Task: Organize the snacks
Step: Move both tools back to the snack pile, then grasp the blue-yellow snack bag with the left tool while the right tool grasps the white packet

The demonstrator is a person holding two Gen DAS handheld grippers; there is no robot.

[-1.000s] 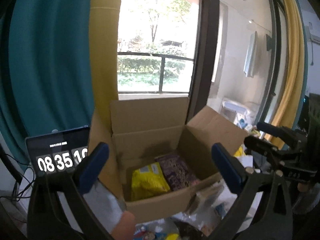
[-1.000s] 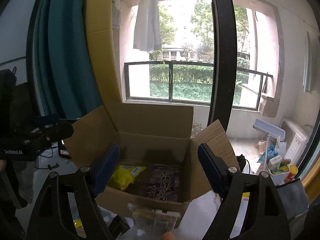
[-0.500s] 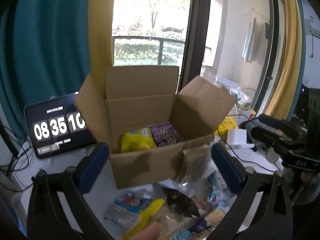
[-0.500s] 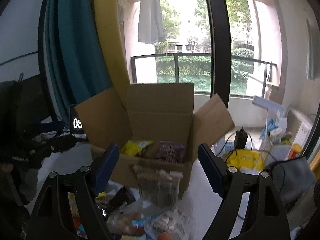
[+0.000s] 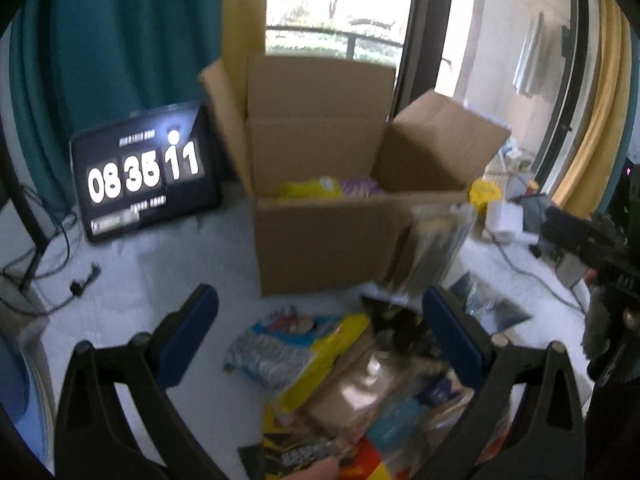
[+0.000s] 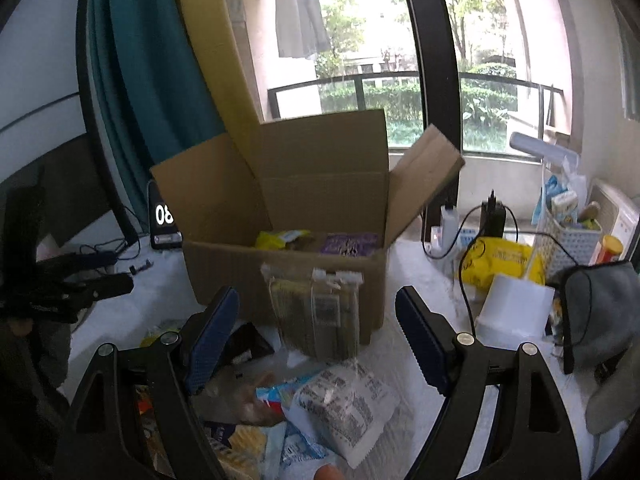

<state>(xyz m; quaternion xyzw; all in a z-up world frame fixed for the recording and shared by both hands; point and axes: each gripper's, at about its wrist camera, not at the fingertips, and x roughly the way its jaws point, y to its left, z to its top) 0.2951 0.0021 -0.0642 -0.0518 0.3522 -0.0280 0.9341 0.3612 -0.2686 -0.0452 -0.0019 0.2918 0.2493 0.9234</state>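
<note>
Cardboard box on table before window, two snack packs inside, clear packet leaning on box front, loose snack pile in front, clock tablet left of box, lamp base right

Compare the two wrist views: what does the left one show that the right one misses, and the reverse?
Only the left wrist view shows the whole clock display, reading 08 35 11. Only the right wrist view shows the white desk lamp, the white basket and the grey cloth. Both show the open cardboard box, the clear packet leaning on it, and loose snacks.
</note>
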